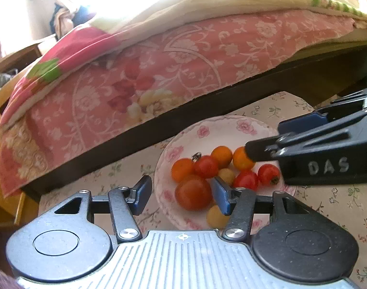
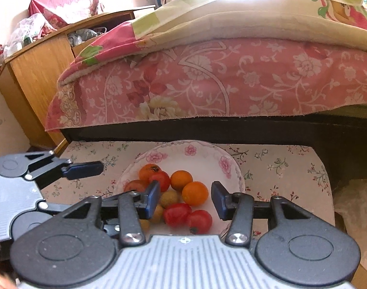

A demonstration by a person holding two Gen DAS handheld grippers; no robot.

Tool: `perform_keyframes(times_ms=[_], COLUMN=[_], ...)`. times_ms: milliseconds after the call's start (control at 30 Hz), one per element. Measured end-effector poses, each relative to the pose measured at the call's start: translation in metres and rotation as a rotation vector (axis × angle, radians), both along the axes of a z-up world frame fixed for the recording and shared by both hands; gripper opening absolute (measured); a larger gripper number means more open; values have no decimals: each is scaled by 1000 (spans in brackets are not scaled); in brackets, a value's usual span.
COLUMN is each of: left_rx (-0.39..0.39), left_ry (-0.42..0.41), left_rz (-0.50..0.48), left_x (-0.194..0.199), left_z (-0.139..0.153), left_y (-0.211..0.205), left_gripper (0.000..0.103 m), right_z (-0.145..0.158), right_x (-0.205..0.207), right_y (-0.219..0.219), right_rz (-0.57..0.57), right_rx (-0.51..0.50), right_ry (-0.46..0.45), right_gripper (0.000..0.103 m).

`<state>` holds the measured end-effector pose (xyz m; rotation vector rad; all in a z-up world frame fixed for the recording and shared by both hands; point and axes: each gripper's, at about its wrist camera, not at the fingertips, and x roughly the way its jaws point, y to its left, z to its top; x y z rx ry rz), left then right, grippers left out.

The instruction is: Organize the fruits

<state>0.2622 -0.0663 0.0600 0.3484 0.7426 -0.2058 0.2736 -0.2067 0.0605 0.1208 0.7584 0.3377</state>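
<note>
Hovering both spread, empty claws, left gripper and right gripper, above the floral plate; picking one tomato cleanly, avoiding neighbours.

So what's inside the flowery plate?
The flowery plate holds a pile of fruit: red tomatoes, orange ones and small yellowish ones. Anything under the pile, or behind the tongs, is hidden.
</note>
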Motion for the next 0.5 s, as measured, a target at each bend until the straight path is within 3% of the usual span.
perform_keyframes(times_ms=[233,500], left_rx=[-12,-51], left_ry=[-4,-33], left_rz=[68,128], left_x=[-24,-61], left_z=[10,26], left_y=[16,27], left_gripper=[78,88], right_z=[7,20], right_x=[-15,-60], right_y=[-3,-2], right_rz=[-19,-16], right_rx=[-8,-46], right_ry=[13,-6], right_gripper=[51,55])
